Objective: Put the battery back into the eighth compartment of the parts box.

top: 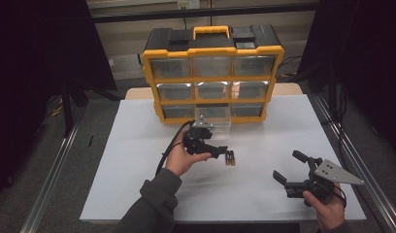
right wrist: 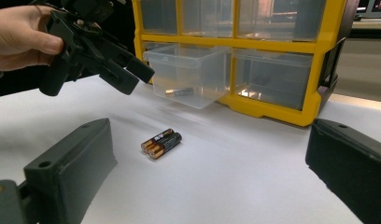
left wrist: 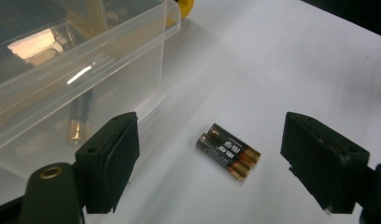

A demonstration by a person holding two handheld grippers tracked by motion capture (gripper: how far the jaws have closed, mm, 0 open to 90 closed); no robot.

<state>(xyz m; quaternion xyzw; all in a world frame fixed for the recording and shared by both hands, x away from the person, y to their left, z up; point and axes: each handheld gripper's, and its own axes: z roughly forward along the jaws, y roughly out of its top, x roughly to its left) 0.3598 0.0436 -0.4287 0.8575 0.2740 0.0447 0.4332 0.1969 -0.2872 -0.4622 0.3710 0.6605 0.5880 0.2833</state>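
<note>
Nearest us, we hold the right tongs (top: 283, 167) low over the white desk (top: 138, 194), jaws spread wide with nothing between them. Farther in, our left tongs (top: 224, 151) hover just above the two batteries (top: 229, 158), which lie side by side, touching, on the bare desk; these jaws also stand wide apart, gripping nothing. Beyond, a clear drawer (top: 216, 118) juts from the bottom row of the yellow organizer (top: 213, 73), one battery (left wrist: 79, 119) inside it. Around the desk we see dark curtains and grey floor.

Three batteries (left wrist: 228, 150), nine drawers (top: 214, 115)
</note>
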